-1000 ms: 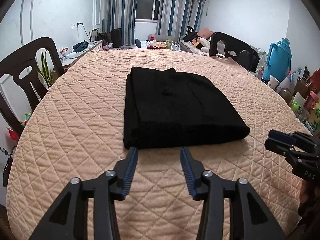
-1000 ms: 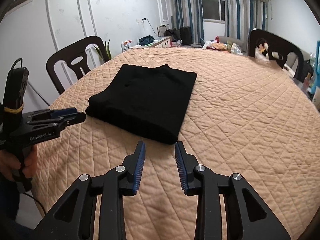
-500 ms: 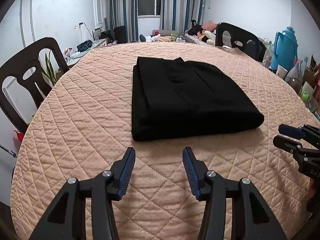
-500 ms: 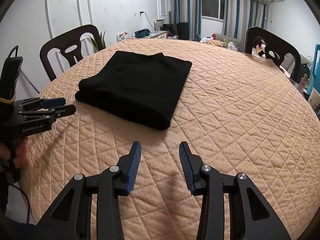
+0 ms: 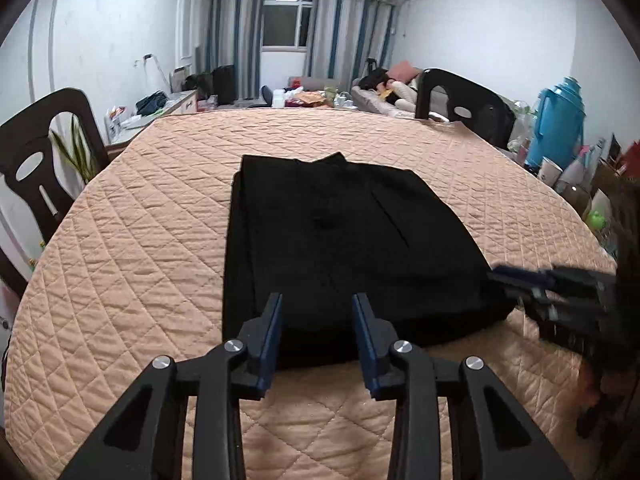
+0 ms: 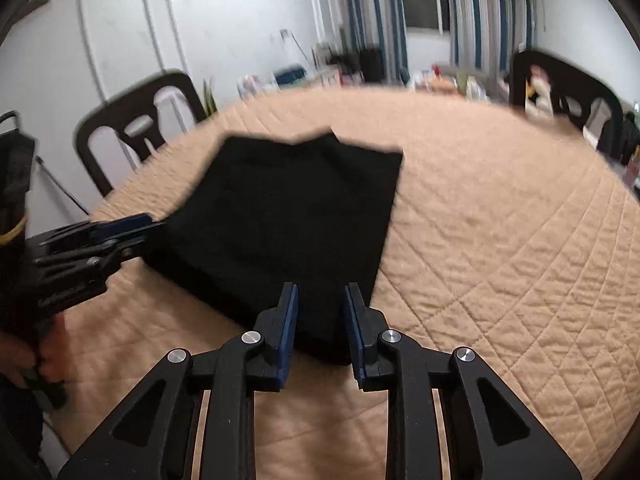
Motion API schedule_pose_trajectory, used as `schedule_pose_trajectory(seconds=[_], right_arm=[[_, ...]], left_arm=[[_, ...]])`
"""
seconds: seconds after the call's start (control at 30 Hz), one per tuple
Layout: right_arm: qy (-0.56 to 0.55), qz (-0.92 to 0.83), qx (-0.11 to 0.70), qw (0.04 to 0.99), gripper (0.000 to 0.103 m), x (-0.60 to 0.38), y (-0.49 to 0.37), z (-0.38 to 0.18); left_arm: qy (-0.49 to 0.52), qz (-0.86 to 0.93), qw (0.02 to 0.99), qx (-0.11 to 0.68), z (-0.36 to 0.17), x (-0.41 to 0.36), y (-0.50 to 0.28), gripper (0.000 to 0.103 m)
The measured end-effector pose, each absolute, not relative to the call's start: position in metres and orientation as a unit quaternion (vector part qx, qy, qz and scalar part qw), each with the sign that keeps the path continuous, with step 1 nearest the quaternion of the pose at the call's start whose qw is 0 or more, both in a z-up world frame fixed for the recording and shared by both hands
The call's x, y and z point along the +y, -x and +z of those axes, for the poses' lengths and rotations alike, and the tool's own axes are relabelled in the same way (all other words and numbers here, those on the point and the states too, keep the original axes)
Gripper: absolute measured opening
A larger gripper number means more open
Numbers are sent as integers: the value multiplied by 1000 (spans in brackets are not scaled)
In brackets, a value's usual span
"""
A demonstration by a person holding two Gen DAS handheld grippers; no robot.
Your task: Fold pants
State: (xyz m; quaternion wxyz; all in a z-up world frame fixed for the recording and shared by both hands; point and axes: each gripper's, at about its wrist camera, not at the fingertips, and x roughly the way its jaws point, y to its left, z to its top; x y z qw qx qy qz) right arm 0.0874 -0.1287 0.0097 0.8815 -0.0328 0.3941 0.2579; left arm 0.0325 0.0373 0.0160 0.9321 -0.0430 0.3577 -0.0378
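Note:
The black pants point(image 5: 340, 240) lie folded into a thick rectangle on the quilted table point(image 5: 140, 260). My left gripper point(image 5: 318, 314) hovers over the near edge of the pants, its jaws closing, with black cloth showing in the gap and the pads not pressing on it. In the right wrist view, which is blurred by motion, my right gripper point(image 6: 320, 302) is over the near right corner of the pants point(image 6: 288, 216), jaws also closing around a gap. Each gripper shows in the other's view: the right gripper point(image 5: 500, 274) and the left gripper point(image 6: 156, 226), both at the pants' near corners.
Dark chairs point(image 5: 32, 160) point(image 5: 460, 100) stand around the table. A blue thermos point(image 5: 560, 120) and small bottles crowd the right side beyond the table edge. A hand point(image 6: 36, 352) holds the left gripper's handle. Bare quilt point(image 6: 500, 240) spreads to the right of the pants.
Both grippers have moved forward from the bare quilt to over the pants' near edge. Both pairs of jaws stand narrower than half a second ago.

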Motion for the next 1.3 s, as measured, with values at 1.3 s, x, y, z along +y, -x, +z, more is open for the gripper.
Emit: schedule_pose_trajectory(seconds=[1.3], right_arm=[[82,263,392,878,30,-144,-32,16]], left_arm=[[27,2,924,383,19,31,-5,46]])
